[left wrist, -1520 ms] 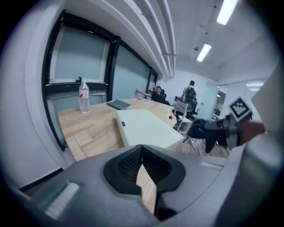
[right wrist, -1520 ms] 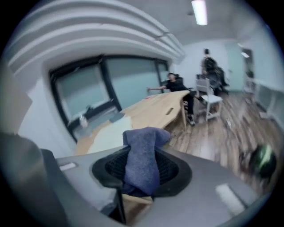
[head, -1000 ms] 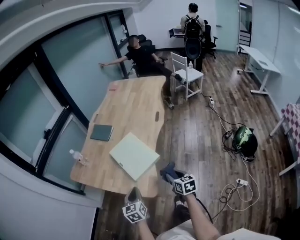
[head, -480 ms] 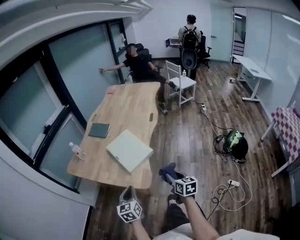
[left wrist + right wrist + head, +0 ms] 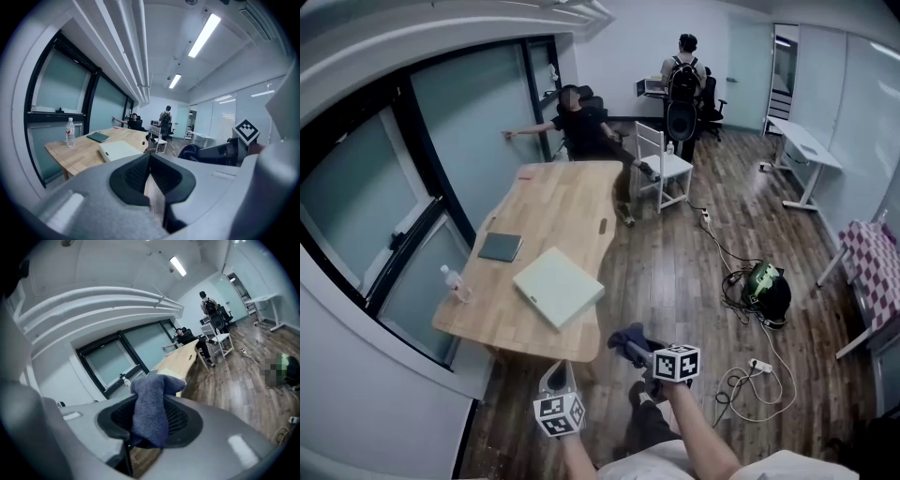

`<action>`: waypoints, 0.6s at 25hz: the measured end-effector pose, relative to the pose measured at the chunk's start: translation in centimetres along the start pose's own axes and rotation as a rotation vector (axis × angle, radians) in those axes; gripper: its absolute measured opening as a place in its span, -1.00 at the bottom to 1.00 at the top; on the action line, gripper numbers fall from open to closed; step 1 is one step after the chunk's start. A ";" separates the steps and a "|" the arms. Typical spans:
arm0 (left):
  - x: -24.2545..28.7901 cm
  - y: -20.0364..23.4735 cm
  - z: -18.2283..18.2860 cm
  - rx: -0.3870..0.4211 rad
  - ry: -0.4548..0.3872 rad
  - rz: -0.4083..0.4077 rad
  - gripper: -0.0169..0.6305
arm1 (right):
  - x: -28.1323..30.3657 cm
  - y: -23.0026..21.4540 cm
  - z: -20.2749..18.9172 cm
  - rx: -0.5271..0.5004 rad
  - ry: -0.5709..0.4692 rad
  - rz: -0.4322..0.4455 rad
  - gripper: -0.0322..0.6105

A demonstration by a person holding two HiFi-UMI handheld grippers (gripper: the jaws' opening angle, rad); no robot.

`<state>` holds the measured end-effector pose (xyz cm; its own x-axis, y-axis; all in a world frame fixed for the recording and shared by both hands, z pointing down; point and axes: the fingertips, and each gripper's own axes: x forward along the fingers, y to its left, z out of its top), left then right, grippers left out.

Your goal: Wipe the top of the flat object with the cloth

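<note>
Over the last second the desk [image 5: 572,202] has drawn slightly farther off, so wiping has not begun. The right gripper [image 5: 634,352] clamps the blue cloth [image 5: 623,337]. The left gripper [image 5: 559,377] is closed and empty. The pale flat object [image 5: 558,286] lies on the desk's near end, beyond both grippers.

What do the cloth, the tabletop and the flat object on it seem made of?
The cloth: soft blue-grey fabric, perhaps fleece; fuzzy nap, limp folds.
The tabletop: pale matte wood; plank grain shows.
The flat object: unclear, perhaps plastic; smooth, uniform pale green.
</note>
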<state>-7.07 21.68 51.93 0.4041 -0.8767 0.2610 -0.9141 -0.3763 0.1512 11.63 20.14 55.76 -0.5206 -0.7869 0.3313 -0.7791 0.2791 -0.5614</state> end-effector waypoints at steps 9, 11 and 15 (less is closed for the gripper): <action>-1.8 -0.1 -0.1 0.045 0.021 -0.012 -0.92 | 0.3 1.7 -0.4 -0.174 0.078 0.010 -0.45; -2.2 0.4 -0.2 0.045 0.025 -0.002 -0.92 | 0.6 2.5 -1.1 -0.215 0.104 0.018 -0.45; -2.6 1.3 -0.7 0.036 0.036 0.017 -0.92 | 1.4 3.9 -2.4 -0.308 0.158 0.030 -0.45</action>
<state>-9.30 23.69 52.08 0.3889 -0.8719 0.2974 -0.9212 -0.3725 0.1124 7.03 21.45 55.86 -0.5738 -0.6876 0.4448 -0.8189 0.4731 -0.3250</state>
